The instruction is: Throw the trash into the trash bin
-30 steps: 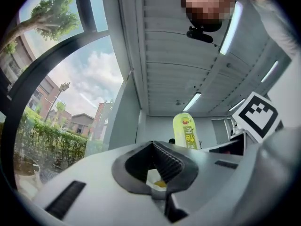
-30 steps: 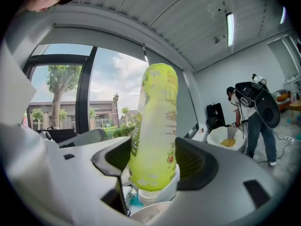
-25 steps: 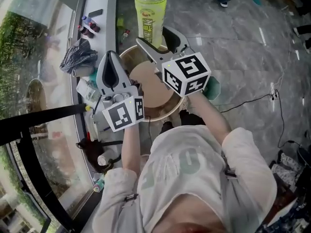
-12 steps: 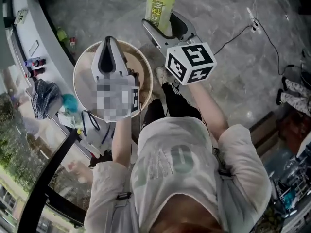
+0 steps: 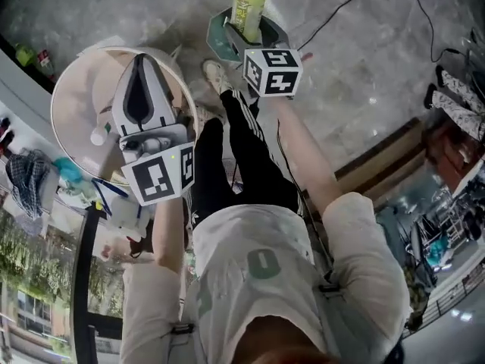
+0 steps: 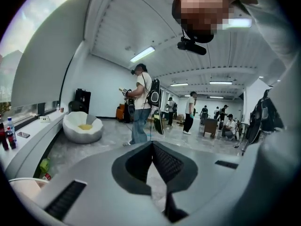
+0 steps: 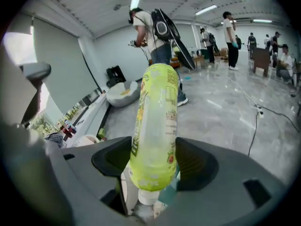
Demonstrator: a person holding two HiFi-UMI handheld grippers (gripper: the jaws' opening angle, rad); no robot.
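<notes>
The head camera sits above the person and faces almost straight down. It looks past the shoulders and arms to the left tool [image 5: 142,59], the right tool [image 5: 248,29], the bin [image 5: 79,97] and the floor [image 5: 364,67].

The left tool's camera rides close behind its jaws and faces level across the hall. The right tool's camera faces the same hall, with the bottle [image 7: 155,126] very near and filling its centre.

Both tool views share the backpack wearer [image 6: 141,102] and the white seat [image 6: 82,126]. The head view and the right tool view share the bottle.
</notes>
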